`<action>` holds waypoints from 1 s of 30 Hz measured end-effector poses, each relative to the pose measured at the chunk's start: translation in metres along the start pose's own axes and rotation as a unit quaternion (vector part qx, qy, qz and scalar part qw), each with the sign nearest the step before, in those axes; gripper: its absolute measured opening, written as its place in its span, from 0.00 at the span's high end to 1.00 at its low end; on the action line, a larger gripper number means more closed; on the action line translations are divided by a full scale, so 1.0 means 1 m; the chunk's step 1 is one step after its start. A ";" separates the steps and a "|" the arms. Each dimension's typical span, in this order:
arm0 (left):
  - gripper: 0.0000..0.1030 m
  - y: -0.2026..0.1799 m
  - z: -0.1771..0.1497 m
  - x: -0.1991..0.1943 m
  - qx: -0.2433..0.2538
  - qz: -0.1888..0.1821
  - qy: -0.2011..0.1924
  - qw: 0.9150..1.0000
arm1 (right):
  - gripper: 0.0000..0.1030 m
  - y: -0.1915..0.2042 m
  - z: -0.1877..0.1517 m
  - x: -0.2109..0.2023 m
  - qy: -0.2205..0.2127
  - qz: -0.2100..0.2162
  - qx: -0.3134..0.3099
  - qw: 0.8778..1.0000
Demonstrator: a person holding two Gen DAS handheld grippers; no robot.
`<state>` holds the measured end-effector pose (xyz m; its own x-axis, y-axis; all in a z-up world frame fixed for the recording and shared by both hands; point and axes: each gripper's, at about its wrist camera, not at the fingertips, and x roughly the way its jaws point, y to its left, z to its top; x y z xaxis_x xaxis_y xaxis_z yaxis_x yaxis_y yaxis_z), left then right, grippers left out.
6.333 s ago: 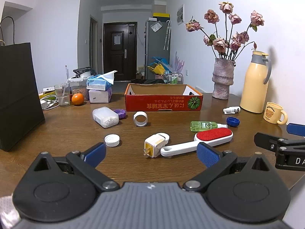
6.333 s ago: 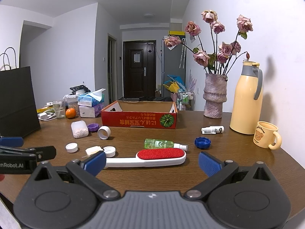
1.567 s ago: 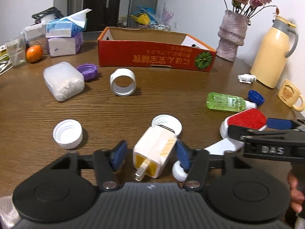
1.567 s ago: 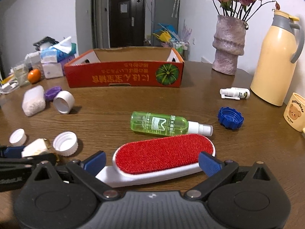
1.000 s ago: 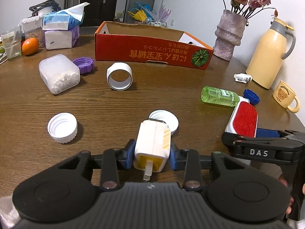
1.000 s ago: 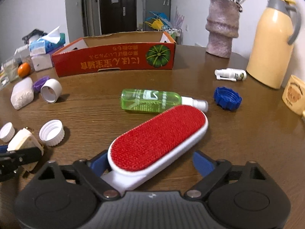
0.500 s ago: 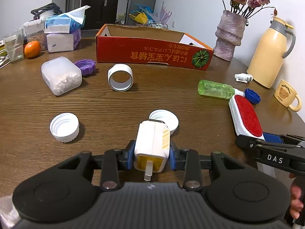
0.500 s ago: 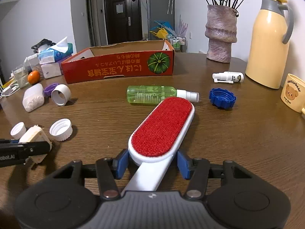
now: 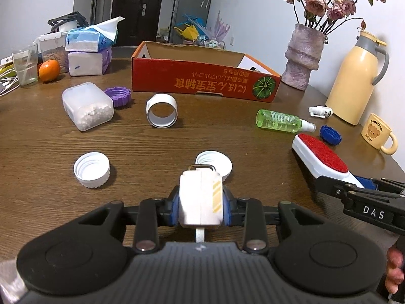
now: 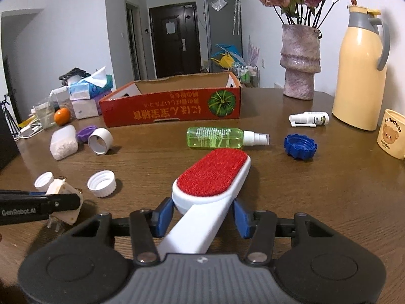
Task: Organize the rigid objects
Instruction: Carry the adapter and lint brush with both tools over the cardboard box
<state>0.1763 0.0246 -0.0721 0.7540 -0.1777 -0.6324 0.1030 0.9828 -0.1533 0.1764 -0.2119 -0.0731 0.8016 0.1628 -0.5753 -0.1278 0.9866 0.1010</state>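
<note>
At lower centre, the white plug (image 9: pixel 201 200) is clamped by the left tool (image 9: pixel 201 209). The lint brush (image 10: pixel 212 174) is gripped at its neck by the right tool (image 10: pixel 202 216), above the desk (image 10: pixel 329 190).

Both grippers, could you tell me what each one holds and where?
Left gripper: white plug adapter, by its sides. Right gripper: lint brush, where head meets handle.

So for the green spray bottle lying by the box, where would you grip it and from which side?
Grip the green spray bottle across the middle of its body, coming from above. It lies on its side on the table, nozzle pointing right, so the wide, even body likely suits the jaws better than the thin nozzle, and nothing crowds it overhead.
</note>
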 end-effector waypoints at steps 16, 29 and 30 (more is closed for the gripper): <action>0.69 -0.007 0.008 -0.019 0.002 -0.003 -0.029 1.000 | 0.51 0.005 0.007 -0.021 -0.051 0.022 -0.015 0.998; 0.69 -0.014 0.039 -0.034 0.009 0.005 -0.081 0.997 | 0.51 0.021 0.027 -0.024 -0.102 0.040 -0.053 0.993; 0.69 -0.015 0.041 -0.035 0.010 0.005 -0.084 0.996 | 0.51 0.021 0.029 -0.024 -0.106 0.041 -0.055 0.992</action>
<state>0.1756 0.0185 -0.0166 0.8527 -0.1584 -0.4978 0.1061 0.9856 -0.1319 0.1715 -0.1951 -0.0341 0.8888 0.2493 -0.3846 -0.2519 0.9667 0.0446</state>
